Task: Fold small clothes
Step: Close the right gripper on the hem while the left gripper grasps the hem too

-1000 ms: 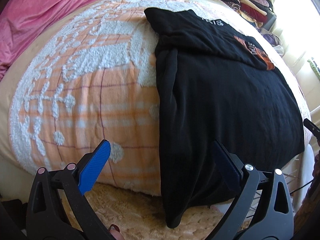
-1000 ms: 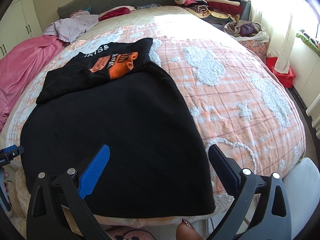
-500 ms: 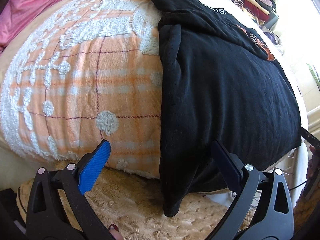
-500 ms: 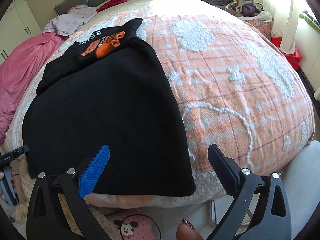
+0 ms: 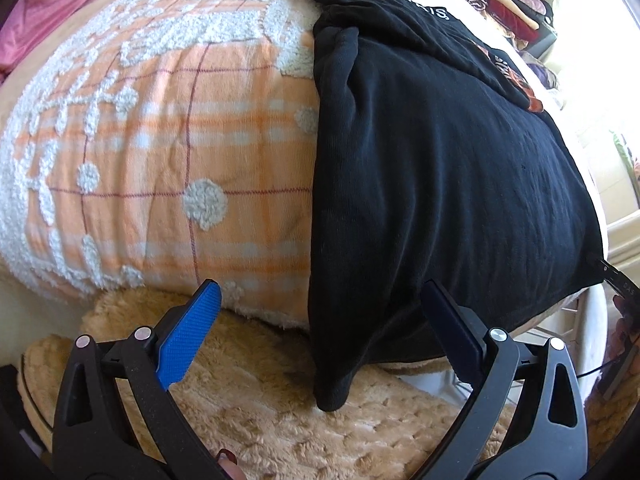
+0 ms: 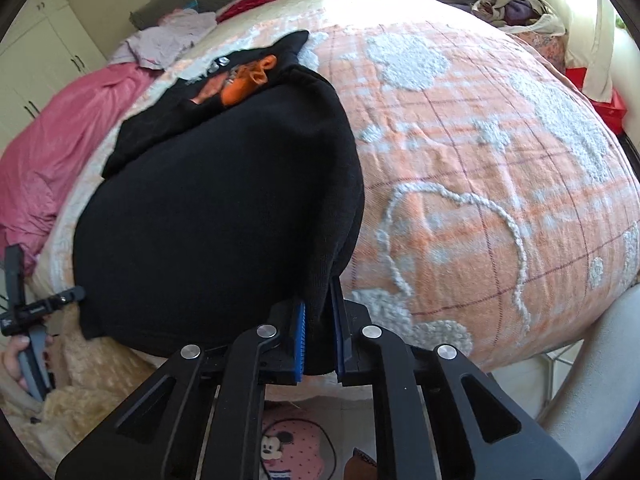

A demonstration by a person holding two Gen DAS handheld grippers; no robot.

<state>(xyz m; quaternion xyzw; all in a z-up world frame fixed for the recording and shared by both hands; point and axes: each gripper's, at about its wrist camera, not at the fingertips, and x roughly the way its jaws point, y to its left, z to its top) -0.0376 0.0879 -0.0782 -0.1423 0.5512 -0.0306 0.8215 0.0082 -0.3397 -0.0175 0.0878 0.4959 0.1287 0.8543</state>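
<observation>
Now the right gripper (image 6: 318,330) has just closed, pinching the black T-shirt's (image 6: 224,216) near corner (hem edge), while the left gripper (image 5: 320,320) hangs spread open above the bedspread (image 5: 160,152).

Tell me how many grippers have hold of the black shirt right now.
1. The right gripper is shut on the black shirt's near corner. The left gripper hangs open by the other corner, not gripping.
</observation>
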